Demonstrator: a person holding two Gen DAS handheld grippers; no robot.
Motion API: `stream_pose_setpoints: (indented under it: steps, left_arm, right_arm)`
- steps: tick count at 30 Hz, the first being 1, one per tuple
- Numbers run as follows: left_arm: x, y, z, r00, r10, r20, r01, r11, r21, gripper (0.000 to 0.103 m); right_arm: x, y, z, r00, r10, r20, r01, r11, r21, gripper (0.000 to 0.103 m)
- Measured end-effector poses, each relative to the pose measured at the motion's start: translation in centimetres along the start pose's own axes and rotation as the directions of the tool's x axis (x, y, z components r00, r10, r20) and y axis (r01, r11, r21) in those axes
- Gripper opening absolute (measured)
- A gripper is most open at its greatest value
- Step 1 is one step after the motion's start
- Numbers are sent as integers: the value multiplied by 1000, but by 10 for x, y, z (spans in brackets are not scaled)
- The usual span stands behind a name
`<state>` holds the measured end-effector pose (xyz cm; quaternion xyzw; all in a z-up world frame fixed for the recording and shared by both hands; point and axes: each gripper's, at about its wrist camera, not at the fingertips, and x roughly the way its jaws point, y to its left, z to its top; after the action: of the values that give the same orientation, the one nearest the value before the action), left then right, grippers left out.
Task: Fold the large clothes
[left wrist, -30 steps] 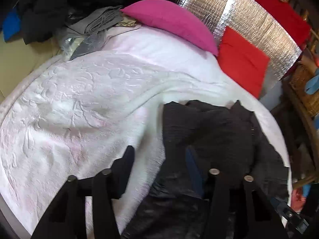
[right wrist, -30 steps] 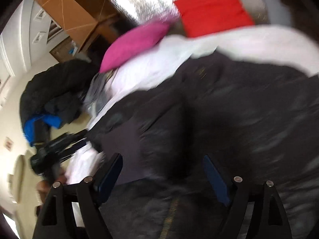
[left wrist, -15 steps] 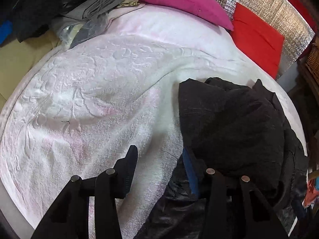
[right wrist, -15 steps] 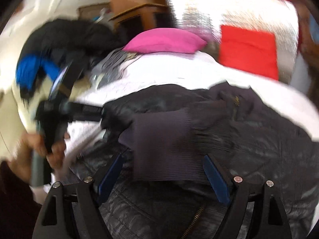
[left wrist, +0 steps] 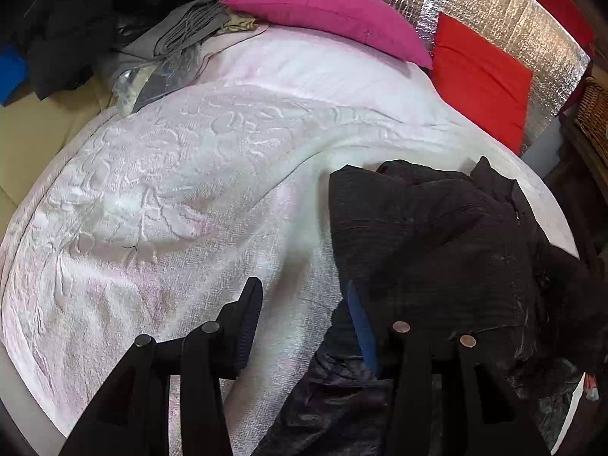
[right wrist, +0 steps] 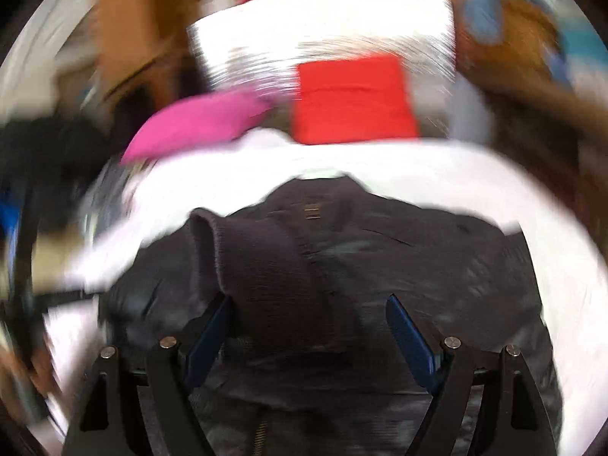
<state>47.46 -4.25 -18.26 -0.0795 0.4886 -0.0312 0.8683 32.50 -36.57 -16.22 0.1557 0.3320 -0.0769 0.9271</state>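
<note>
Jacket (left wrist: 437, 250): black, zipped, heaped on the near right part of the bed, a ribbed knit cuff (right wrist: 266, 277) flopped over its middle; bunched rather than flat, so folding looks barely begun.

Left gripper (left wrist: 304, 326): jaws partly spread, nothing pinched; its right pad sits at the jacket's left edge, its left pad over bare bedspread, probably poised to take that edge.

Right gripper (right wrist: 307, 330): jaws spread wide, hovering over the cuff, which lies between the pads; the frame is badly smeared, but no pad seems to press on it (likely lining up a grasp on the sleeve).

Bedspread (left wrist: 159, 205): white with a pink tinge, raised pattern, soft and wrinkled; the left half offers room to spread the jacket.

Far end: pink pillow (left wrist: 326, 11), red cushion (left wrist: 482, 76), silver quilted backing (left wrist: 494, 3) behind them.

Far left: grey folded clothes (left wrist: 182, 34) and a dark pile (left wrist: 60, 38) beyond the bed's edge.

Far right: wicker basket (left wrist: 596, 114), partly cut off.
</note>
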Motion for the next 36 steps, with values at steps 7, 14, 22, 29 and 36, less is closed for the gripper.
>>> stream_pose_setpoints:
  steps: [7,14,22,29,36]
  left_arm:
    - [-4,-23,-3,999,-7,37,4,997,80,48]
    - [-3,-28,-3,998,16,54,-22,993,119,48]
    - [-1,-35,-5,998,19,57,-27,988,154,48]
    - [-3,-41,-5,997,20,71,-33,984,176,48]
    - [-7,-48,-8,996,15,82,-31,981,194,48]
  right_arm:
    - [31,-103,10,942,335,-36,-281,839,467,85]
    - [50,-140,-5,862,483,151,-448,591,671,87]
    - [58,-139,-10,849,497,178,-468,552,691,95]
    - [81,-115,-9,946,323,-21,-242,750,616,16]
    - [-2,-111,20,969,195,155,-246,847,471,13]
